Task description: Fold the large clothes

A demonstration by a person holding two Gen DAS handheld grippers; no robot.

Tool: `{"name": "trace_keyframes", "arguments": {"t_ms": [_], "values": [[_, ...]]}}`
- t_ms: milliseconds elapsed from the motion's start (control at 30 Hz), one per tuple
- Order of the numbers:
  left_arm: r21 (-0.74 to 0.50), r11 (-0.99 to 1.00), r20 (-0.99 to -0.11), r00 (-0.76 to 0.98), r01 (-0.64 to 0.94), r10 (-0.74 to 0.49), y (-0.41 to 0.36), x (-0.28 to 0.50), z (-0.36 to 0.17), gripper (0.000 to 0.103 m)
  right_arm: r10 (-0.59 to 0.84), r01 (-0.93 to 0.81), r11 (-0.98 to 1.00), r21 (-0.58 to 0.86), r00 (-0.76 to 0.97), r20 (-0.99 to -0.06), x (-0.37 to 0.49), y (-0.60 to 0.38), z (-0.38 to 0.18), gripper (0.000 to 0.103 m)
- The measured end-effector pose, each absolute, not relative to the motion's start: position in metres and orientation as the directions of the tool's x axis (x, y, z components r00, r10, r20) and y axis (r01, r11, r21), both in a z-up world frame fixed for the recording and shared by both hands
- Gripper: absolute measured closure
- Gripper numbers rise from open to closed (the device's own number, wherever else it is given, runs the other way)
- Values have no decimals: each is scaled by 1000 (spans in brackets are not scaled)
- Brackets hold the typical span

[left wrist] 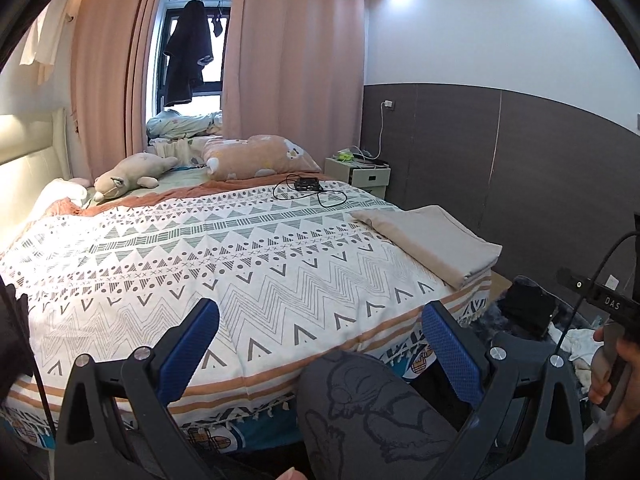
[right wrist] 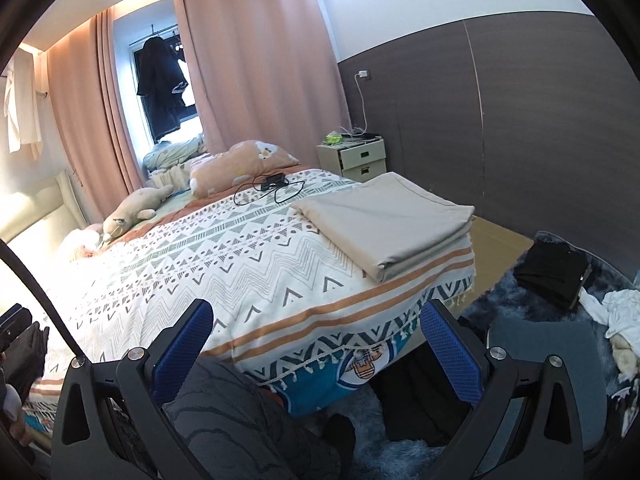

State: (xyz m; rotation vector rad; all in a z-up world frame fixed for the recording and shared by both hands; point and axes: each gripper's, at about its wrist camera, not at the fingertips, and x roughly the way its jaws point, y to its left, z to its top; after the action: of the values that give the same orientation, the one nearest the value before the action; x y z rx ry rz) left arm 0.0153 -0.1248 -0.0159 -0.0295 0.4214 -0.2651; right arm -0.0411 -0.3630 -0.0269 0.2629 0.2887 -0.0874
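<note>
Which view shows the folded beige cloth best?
The right wrist view: the folded beige cloth lies near centre, its layered edges visible at the bed corner. The left wrist view shows it smaller, foreshortened, off to the right.

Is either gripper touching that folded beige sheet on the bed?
Apart. In the right wrist view the right gripper hangs open, short of the folded beige sheet; the left gripper is also open and clear of it.

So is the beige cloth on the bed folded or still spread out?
Folded. The beige cloth lies as a neat stacked rectangle at the bed's corner, layered edges visible along its near side; neither gripper touches it.
</note>
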Motion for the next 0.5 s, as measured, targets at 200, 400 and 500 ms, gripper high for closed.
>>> {"name": "trace_keyframes", "arguments": {"t_ms": [200, 400, 500], "values": [[-86, 963, -401, 876, 255, -268, -127, 14, -17, 0, -47, 126, 961, 246, 953, -300, -48, -355, -32, 0], [-93, 964, -395, 879, 249, -265, -124, 14, -16, 0, -35, 114, 962, 247, 952, -305, -47, -346, -32, 0], [-96, 967, -397, 881, 238, -256, -122, 16, -16, 0, -32, 113, 962, 250, 951, -309, -47, -343, -33, 0]]}}
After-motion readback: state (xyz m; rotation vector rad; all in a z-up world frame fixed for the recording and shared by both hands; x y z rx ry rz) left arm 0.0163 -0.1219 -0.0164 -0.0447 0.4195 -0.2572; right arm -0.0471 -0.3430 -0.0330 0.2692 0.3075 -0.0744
